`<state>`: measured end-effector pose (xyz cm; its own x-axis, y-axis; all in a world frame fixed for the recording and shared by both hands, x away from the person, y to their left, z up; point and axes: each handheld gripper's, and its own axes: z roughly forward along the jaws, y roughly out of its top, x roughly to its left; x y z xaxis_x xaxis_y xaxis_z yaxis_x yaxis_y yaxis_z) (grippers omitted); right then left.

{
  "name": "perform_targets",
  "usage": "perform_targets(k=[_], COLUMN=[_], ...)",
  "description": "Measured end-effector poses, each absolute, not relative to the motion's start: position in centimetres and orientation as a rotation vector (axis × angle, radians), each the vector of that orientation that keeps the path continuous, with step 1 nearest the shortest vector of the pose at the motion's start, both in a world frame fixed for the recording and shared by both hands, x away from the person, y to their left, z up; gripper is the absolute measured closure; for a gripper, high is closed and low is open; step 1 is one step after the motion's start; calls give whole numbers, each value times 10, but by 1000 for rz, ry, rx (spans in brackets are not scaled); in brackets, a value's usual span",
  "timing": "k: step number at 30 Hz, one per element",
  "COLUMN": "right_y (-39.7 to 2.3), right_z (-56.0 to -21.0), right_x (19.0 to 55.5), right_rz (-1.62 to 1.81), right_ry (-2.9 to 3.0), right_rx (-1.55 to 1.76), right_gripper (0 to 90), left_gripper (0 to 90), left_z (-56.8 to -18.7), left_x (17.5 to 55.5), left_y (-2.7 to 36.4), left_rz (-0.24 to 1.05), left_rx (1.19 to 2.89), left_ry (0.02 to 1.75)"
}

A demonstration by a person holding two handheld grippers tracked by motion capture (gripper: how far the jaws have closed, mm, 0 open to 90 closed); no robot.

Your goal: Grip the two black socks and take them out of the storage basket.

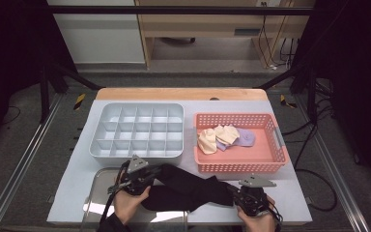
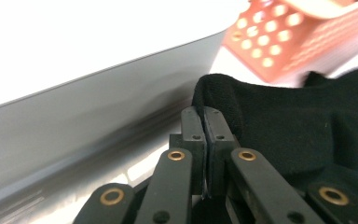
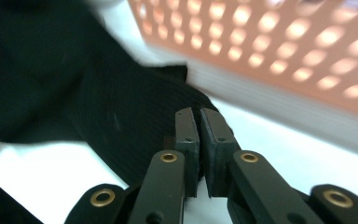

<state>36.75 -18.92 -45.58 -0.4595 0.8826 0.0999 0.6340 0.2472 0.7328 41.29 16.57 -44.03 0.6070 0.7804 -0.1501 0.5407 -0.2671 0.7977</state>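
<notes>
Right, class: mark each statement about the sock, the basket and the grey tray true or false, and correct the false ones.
1. Both grippers are shut on the black sock. True: the left gripper and the right gripper each pinch an end.
2. The basket is empty. False: it holds cream and lilac socks.
3. The grey tray stands left of the basket. True.
4. A sock lies in one of the grey tray's compartments. False: all are empty.
5. The black sock lies inside the basket. False: it is in front of it, between the grippers.
</notes>
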Motion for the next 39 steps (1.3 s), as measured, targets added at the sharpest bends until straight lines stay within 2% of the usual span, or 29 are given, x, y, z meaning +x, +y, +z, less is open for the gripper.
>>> perform_targets(k=[4,9,19,24,27,31,33,39], right_y=[-190,-176,-176,-172,-169,-163,-161,-144], right_z=[-441,-440,-421,-432,-448,-463,-461,-451], right_x=[367,381,380,386,393,398,396,383], right_rz=[1099,1085,1191,1150,1115,1065,1087,1280], right_ry=[2156,2209,2230,2252,2206,2173,2152,2204], right_rx=[1327,1286,1261,1286,1291,1259,1226,1161], right_gripper=[862,860,860,856,827,736,707,694], left_gripper=[880,879,879,878,877,877,876,874], left_z=[-431,-434,-426,-442,-453,-460,-461,-464], left_x=[397,370,358,364,372,376,376,375], left_y=[178,200,215,213,207,203,203,201], left_rz=[304,254,217,226,263,285,287,322], left_rx=[1949,1943,1885,1918,1949,1971,1976,1983], left_ry=[1027,1025,1029,1062,1077,1083,1084,1074])
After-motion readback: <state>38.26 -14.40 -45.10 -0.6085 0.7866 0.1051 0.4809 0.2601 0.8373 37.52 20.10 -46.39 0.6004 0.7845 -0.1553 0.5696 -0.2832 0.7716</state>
